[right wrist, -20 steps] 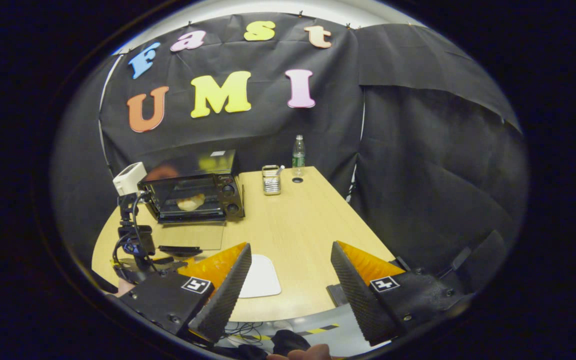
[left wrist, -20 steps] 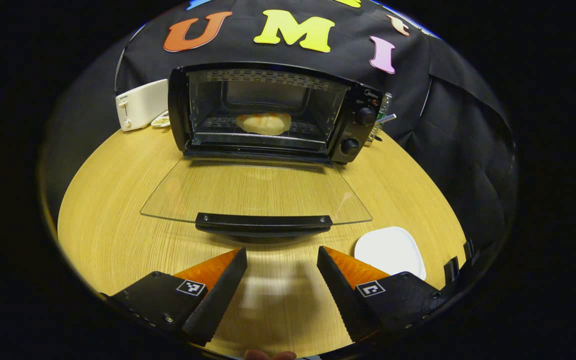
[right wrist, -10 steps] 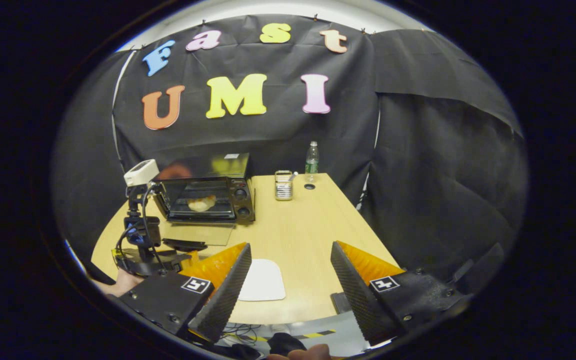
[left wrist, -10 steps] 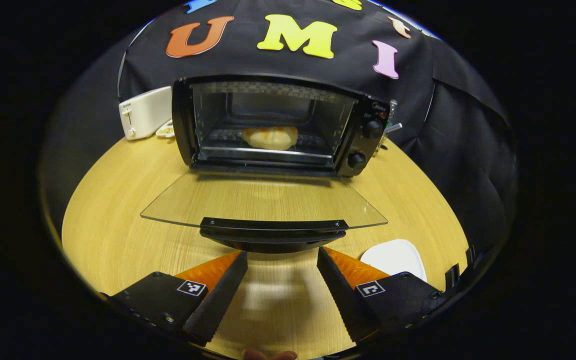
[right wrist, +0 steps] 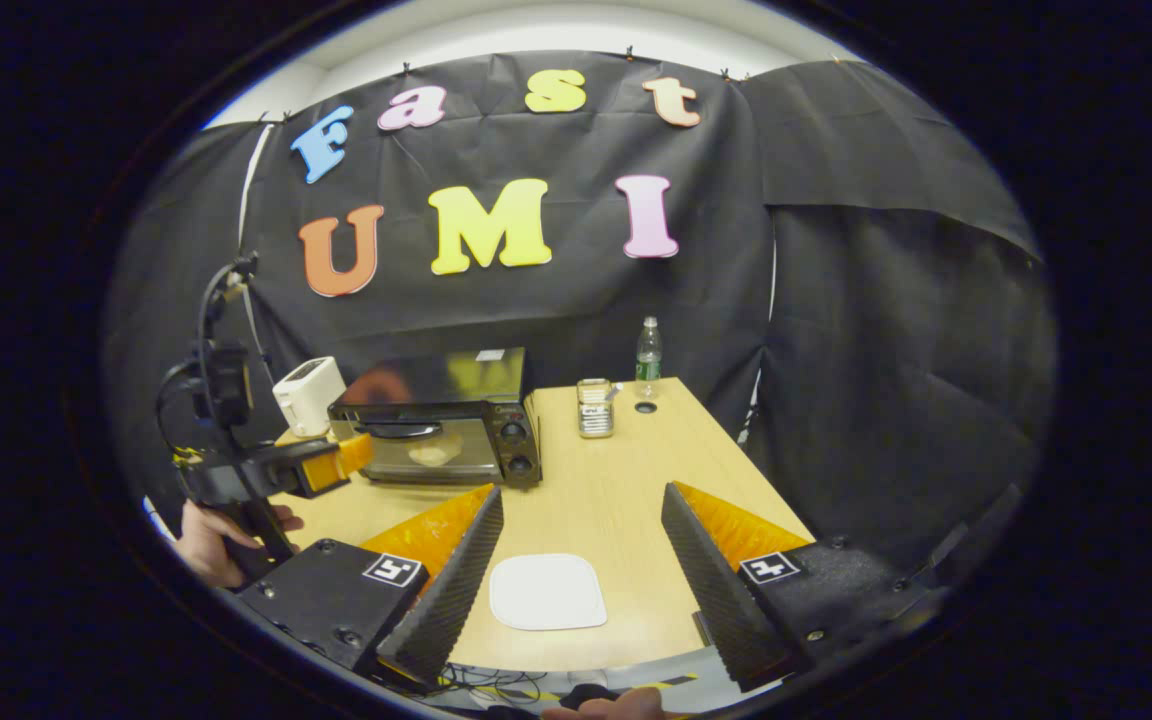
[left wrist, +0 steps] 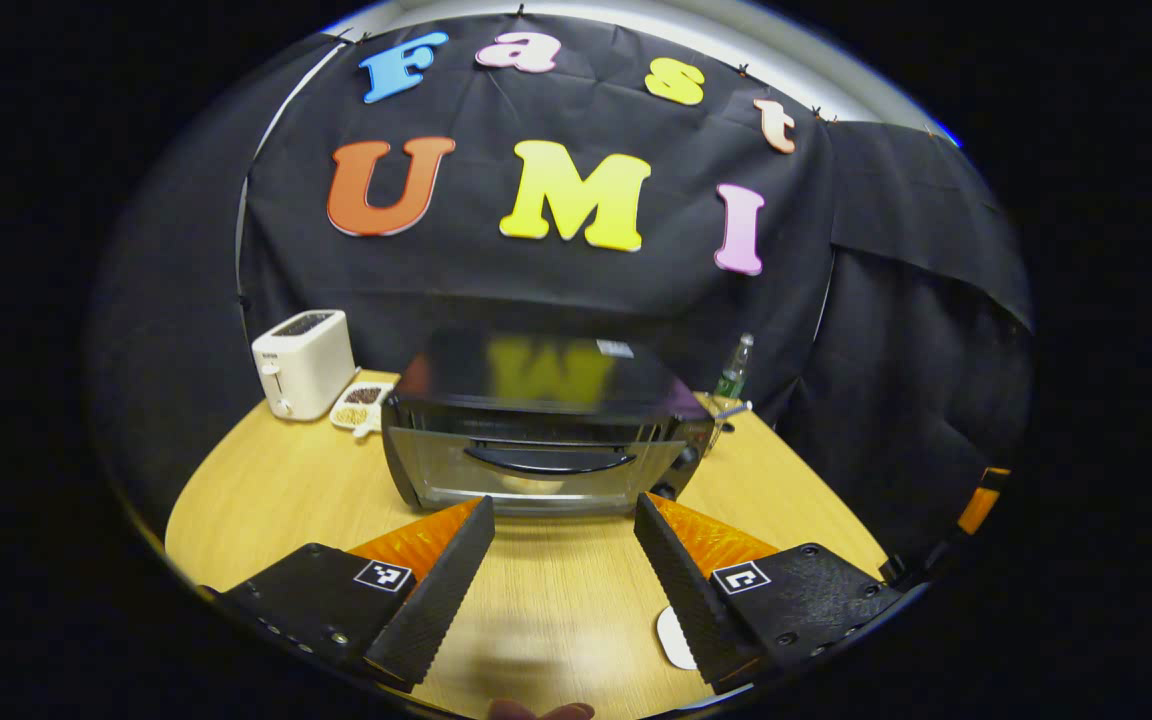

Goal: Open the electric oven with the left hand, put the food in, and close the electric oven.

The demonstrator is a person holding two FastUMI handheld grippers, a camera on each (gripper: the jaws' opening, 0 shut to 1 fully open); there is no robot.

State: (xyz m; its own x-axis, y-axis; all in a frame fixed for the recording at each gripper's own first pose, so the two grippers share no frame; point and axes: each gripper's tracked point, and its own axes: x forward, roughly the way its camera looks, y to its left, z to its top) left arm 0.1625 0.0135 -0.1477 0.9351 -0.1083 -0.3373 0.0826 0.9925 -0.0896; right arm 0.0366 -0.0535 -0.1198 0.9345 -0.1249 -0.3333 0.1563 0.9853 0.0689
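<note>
- my left tongs [left wrist: 564, 560] are spread wide with nothing between them, held above the table [left wrist: 266, 500], just in front of the oven [left wrist: 546, 440].
- my right tongs [right wrist: 581, 560] are also wide and empty, hanging over the near edge, with the white plate [right wrist: 547, 591] bare below them.
- the oven door [left wrist: 536, 470] looks up against the front, handle [left wrist: 548, 459] near its top; the food [right wrist: 433, 455] sits inside as a pale lump behind the glass.
- my guess is the task is about done. the risk is a door that has not latched: with nothing pressing on it, it could drop open again.
- if i swing the left tongs away carelessly, a finger could catch the handle and pull it down.
- in the left gripper view the oven is blurred, so i can't judge whether the door is fully seated, and the food is hard to make out there.
- the knobs [right wrist: 510, 446] are too small to read.
- behind: toaster [left wrist: 303, 348], bottle [right wrist: 647, 355].
</note>
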